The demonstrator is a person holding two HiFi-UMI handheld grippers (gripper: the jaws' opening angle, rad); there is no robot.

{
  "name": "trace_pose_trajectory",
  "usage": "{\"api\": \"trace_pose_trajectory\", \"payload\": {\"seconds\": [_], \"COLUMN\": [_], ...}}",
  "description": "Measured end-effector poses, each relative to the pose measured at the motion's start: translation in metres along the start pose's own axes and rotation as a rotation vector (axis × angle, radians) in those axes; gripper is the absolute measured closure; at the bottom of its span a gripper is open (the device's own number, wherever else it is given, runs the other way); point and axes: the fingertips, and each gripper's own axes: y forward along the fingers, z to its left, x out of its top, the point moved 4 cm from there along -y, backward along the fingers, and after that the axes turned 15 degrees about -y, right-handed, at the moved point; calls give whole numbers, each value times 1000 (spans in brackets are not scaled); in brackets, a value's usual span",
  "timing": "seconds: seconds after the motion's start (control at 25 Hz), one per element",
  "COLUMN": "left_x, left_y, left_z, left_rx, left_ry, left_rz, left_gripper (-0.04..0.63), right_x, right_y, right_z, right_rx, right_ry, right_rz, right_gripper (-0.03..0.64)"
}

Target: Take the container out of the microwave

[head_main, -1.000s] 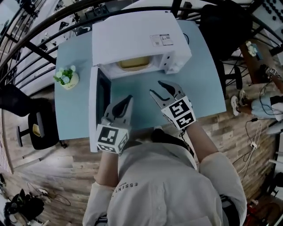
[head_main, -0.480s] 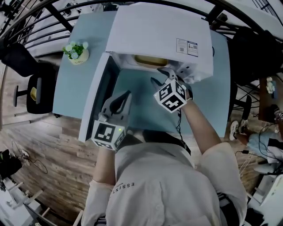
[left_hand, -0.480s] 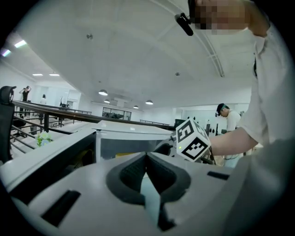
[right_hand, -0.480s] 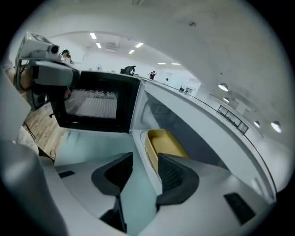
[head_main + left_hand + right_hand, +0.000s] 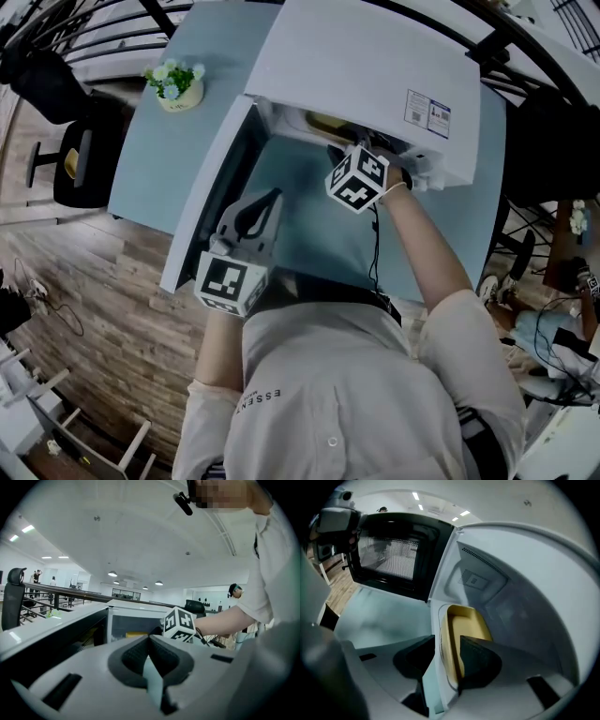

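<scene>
The yellow plastic tub (image 5: 471, 620) is sitting inside the big white microwave (image 5: 366, 66). The right gripper (image 5: 447, 639) is reaching in, so it is much nearer than the left gripper (image 5: 149, 637). Its fingers are standing a little apart, one on each side of the tub's near wall, not squeezing yet, I think. The tub seems to be stretching away from them. The head view is hiding those fingers, but the right gripper view is showing them. The left gripper's fingers are pressing together, holding nothing, over the blue table (image 5: 309, 225).
</scene>
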Motion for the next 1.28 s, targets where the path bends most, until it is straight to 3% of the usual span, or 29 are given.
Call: {"api": "trace_pose_trajectory", "payload": {"seconds": [0.12, 0.4, 0.64, 1.28], "left_x": [-1, -6, -2, 7], "left_y": [1, 1, -4, -26], "left_z": [1, 7, 8, -9], "left_rx": [2, 2, -9, -115], "left_ry": [1, -9, 6, 45], "left_rz": [6, 15, 9, 19], "left_gripper": [594, 594, 594, 594], "right_x": [-4, -8, -9, 19], "right_y": [13, 30, 28, -69], "right_z": [-1, 3, 8, 43], "right_rx": [15, 41, 68, 21], "right_ry": [-48, -125, -144, 126], "right_rz": [35, 89, 100, -83], "right_gripper": [455, 563, 589, 592]}}
